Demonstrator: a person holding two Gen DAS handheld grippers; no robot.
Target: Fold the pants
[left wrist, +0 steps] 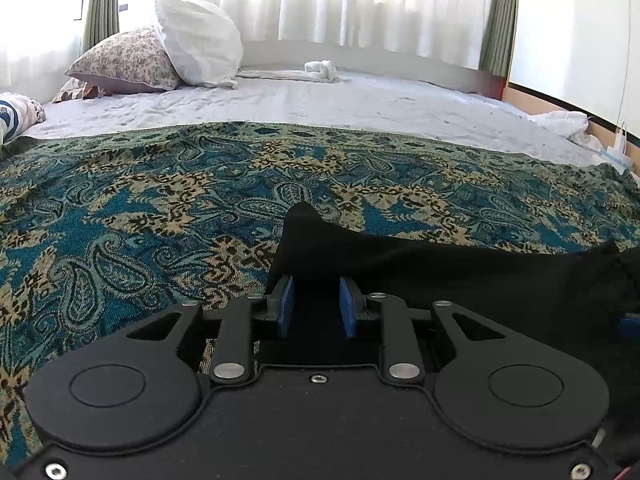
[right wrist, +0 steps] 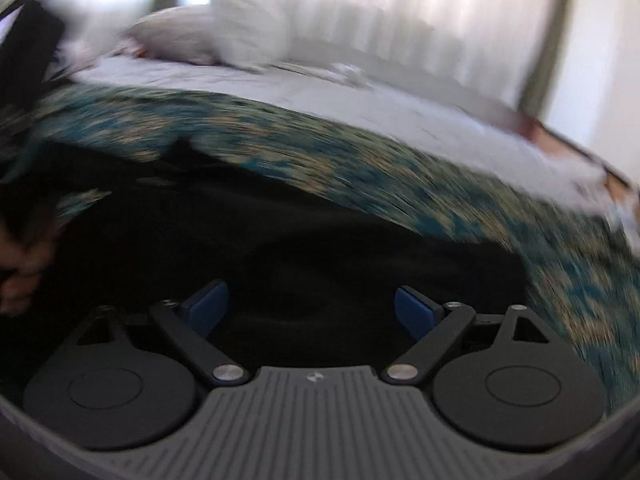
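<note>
My left claw [left wrist: 316, 304] is narrowed on a raised fold of the black pants [left wrist: 460, 276] — cloth pinched between the blue pads [left wrist: 286, 306]. The garment spreads rightward from it over the paisley blanket [left wrist: 140, 208]. My right claw [right wrist: 312, 306] stands wide — pants [right wrist: 280, 232] below and ahead, unheld.

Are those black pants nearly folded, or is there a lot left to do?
Partway, I'd guess. The black pants already lie on the patterned blanket, seemingly doubled over. The left gripper is shut on a raised corner of the fabric; the right gripper is open above them, holding nothing. The edges look uneven, so further folds and flattening probably remain.
</note>
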